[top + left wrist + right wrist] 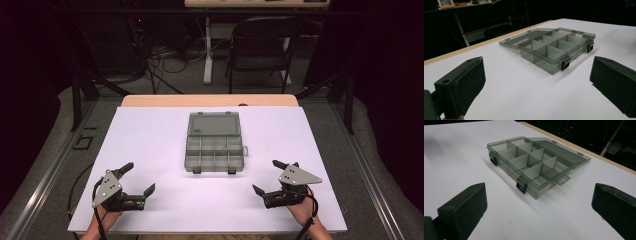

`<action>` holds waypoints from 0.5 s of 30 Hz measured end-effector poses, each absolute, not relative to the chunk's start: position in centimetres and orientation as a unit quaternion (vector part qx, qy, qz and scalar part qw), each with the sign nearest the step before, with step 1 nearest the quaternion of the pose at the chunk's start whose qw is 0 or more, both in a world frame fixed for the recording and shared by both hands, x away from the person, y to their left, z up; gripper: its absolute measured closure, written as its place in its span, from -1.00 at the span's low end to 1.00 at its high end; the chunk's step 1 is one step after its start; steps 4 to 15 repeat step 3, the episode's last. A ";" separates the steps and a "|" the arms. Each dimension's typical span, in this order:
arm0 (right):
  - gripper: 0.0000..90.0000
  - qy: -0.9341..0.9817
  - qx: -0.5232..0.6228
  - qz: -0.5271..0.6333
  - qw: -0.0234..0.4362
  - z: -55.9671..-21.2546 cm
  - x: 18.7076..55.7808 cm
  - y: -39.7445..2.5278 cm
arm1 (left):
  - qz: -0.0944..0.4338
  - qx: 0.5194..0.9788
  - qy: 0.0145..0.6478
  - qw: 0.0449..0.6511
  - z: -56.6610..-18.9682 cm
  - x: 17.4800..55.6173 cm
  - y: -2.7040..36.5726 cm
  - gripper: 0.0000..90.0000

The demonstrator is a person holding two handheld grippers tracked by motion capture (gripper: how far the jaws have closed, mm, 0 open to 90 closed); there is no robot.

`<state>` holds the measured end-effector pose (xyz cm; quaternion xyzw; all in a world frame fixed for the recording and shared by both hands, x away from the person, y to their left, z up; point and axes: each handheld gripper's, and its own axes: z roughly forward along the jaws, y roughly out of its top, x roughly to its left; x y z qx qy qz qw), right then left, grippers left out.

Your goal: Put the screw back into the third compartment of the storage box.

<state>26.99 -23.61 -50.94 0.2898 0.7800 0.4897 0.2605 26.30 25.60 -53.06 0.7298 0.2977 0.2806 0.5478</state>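
Observation:
A clear grey plastic organizer box (214, 142) lies open in the middle of the white table, its lid (214, 124) folded flat toward the far side. Its compartments (556, 47) (529, 161) look empty, and two dark latches (521, 185) hang on its near wall. My left gripper (138, 178) rests at the near left of the table, open, with nothing between its jaws. At the near right my right gripper (273, 176) is also open and holds nothing. Both point toward the box from a distance.
The white tabletop (150, 140) has a wooden strip (210, 100) along its far edge. Behind the table stand a dark folding chair (262, 42) and a tangle of cables (165, 60) on the floor. Metal rails (367, 170) run along both sides.

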 end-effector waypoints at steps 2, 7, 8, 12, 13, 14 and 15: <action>-1.00 0.779 0.288 0.492 0.261 -51.0 27.0 -23.6 | 0.281 0.731 0.297 0.546 -53.1 26.4 25.6 -1.00; -1.00 0.778 0.289 0.492 0.263 -51.0 27.1 -23.6 | 0.281 0.731 0.298 0.546 -53.1 26.4 25.6 -1.00; -1.00 0.778 0.289 0.492 0.263 -51.0 27.1 -23.6 | 0.281 0.731 0.298 0.546 -53.1 26.4 25.6 -1.00; -1.00 0.778 0.289 0.492 0.263 -51.0 27.1 -23.6 | 0.281 0.731 0.298 0.546 -53.1 26.4 25.6 -1.00; -1.00 0.778 0.289 0.492 0.263 -51.0 27.1 -23.6 | 0.281 0.731 0.298 0.546 -53.1 26.4 25.6 -1.00; -1.00 0.778 0.289 0.492 0.263 -51.0 27.1 -23.6 | 0.281 0.731 0.298 0.546 -53.1 26.4 25.6 -1.00; -1.00 0.778 0.289 0.492 0.263 -51.0 27.1 -23.6 | 0.281 0.731 0.298 0.546 -53.1 26.4 25.6 -1.00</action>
